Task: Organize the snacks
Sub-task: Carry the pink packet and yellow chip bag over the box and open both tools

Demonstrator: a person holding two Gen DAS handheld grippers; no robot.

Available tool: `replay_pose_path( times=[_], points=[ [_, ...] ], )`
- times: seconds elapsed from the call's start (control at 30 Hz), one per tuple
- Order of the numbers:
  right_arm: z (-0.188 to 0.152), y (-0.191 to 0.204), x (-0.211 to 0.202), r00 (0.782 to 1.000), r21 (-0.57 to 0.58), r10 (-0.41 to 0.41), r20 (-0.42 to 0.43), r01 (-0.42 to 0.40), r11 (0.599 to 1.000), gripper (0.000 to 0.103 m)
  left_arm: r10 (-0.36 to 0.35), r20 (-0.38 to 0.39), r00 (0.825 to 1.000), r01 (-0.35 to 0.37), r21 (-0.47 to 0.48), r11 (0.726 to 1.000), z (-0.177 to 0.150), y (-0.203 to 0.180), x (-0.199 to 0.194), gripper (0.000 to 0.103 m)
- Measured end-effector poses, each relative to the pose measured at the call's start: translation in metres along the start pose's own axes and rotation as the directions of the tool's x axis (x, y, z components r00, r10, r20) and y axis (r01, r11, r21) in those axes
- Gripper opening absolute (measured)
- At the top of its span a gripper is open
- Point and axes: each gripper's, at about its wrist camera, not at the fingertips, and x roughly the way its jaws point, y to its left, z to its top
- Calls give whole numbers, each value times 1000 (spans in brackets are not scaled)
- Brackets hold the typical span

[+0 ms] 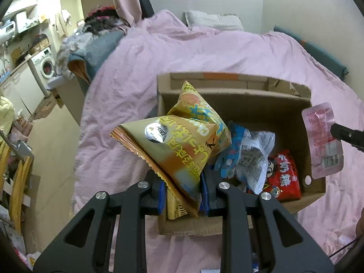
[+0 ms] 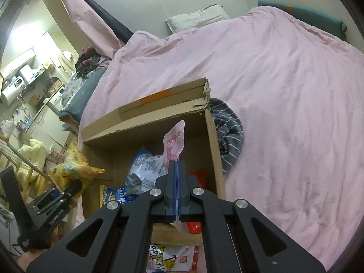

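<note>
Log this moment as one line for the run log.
left claw: shut on yellow snack bags | right claw: shut on pink packet | both above cardboard box on bed

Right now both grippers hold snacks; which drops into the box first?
Left, probably. The left gripper holds the yellow chip bags already over the cardboard box; the right gripper's pink packet hangs at the rim.

— How do we hold the left tool (image 1: 183, 195)?

— Our left tool points forward and slightly down, its jaws parted only by the thickness of what they clamp, blue pads (image 1: 161, 196) pressed on either side.

— And the right tool (image 2: 177, 188)?

— Our right tool reaches forward beside it, its jaws drawn almost flat together on a thin sheet. From the left wrist, only its black tip shows at the right edge.
</note>
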Motion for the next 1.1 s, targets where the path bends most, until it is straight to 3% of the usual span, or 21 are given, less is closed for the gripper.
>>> replay_pose_path(
  times=[0.37,0.53,1.1],
  points=[
    [-12,23,20,984,-161,-177,-21,171,972,0,8,-8,1000,-8,20,1000,4,-3,14,21],
    [-16,10,33,987,-99,-116,-112,106,989,0,-7,-52,999,8,20,1000,1,-4,22,23],
    [-18,4,39,982,-66,-110,-156,101,993,1,-29,-77,997,28,-8,1000,-1,-1,25,26]
  ],
)
